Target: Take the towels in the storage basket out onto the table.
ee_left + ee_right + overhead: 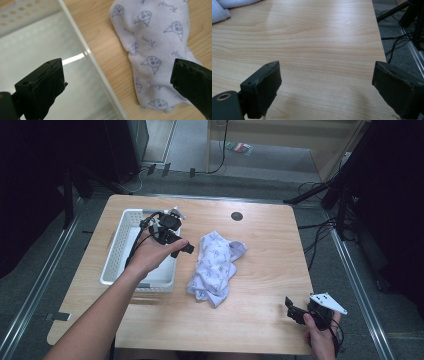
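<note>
Cloth lies right of the tray; left claw, wide open and empty, should drop onto a raised fold. Right claw idles open, empty.

- My left gripper is black, cable looping off its far end; my forearm is bare, sleeveless.
- My right gripper carries a grey three-cornered plate.
- Its black pads look scuffed, with small holes.

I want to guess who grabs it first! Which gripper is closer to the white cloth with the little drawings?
Left. The left gripper hovers beside the cloth; the right gripper sits far off by the table's near-right corner.
</note>
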